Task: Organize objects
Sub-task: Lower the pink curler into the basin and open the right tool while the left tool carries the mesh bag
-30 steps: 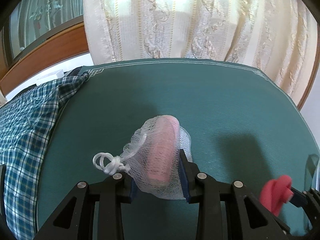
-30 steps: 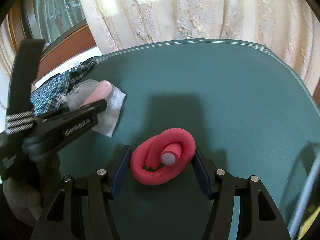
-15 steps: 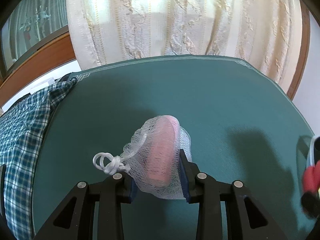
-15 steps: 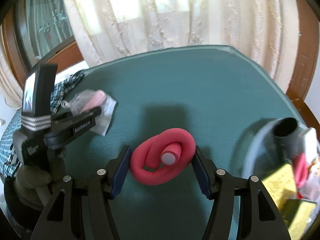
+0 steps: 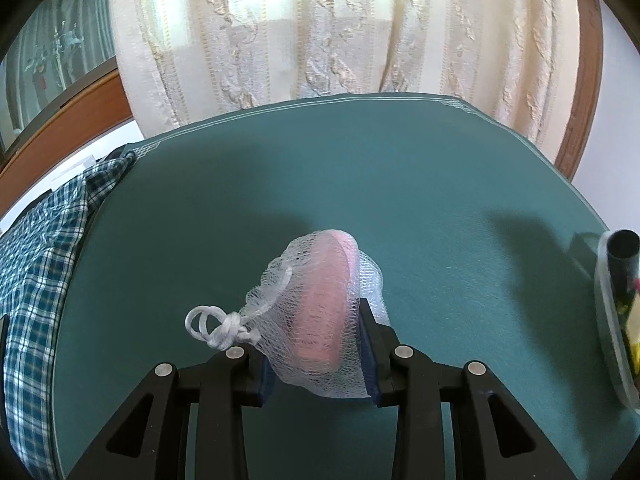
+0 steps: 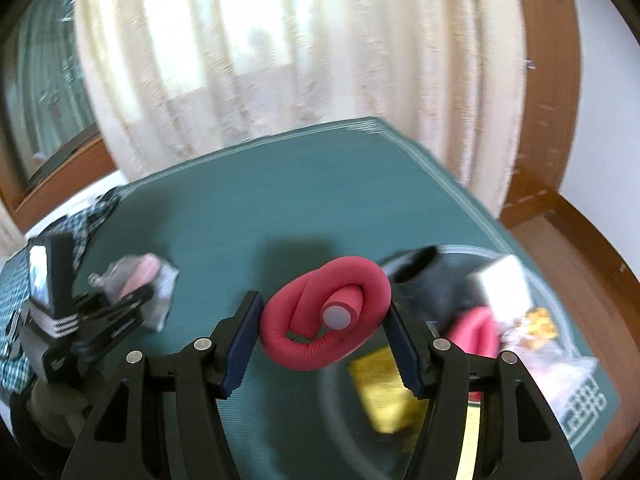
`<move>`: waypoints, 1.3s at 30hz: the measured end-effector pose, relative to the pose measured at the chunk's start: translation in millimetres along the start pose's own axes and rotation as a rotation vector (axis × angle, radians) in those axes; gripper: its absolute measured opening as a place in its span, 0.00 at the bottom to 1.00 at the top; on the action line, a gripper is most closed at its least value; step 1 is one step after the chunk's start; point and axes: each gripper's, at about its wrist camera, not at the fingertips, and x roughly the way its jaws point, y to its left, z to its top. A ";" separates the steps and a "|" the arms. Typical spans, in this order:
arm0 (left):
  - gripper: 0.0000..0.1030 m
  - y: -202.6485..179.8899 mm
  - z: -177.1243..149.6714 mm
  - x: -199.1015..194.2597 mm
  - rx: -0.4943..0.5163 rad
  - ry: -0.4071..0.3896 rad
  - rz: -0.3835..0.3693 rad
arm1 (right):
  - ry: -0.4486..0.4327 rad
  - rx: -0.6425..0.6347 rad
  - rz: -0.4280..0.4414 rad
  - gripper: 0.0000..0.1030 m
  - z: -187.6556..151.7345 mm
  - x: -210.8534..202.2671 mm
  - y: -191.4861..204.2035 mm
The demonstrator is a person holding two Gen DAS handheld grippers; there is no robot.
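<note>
The green table mat [image 5: 400, 184] fills the middle of both views. A clear container [image 6: 560, 280] sits at lower right. The right gripper [image 6: 322, 344] is clamped on a red foam curler [image 6: 360, 288]. The left gripper [image 5: 316, 354] is clamped on a pink soap in white net [image 5: 320, 312], at lower centre.

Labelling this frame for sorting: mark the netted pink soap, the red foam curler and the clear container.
netted pink soap [image 5: 320, 300], left wrist view, on the pink bar under the mesh.
red foam curler [image 6: 360, 276], right wrist view, on the loop's top curve.
clear container [image 5: 604, 320], left wrist view, on its near rim.
</note>
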 end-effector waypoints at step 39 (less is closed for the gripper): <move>0.35 -153.3 15.0 -88.1 0.222 0.002 -0.464 | 0.083 0.189 0.049 0.68 -7.5 11.4 -119.4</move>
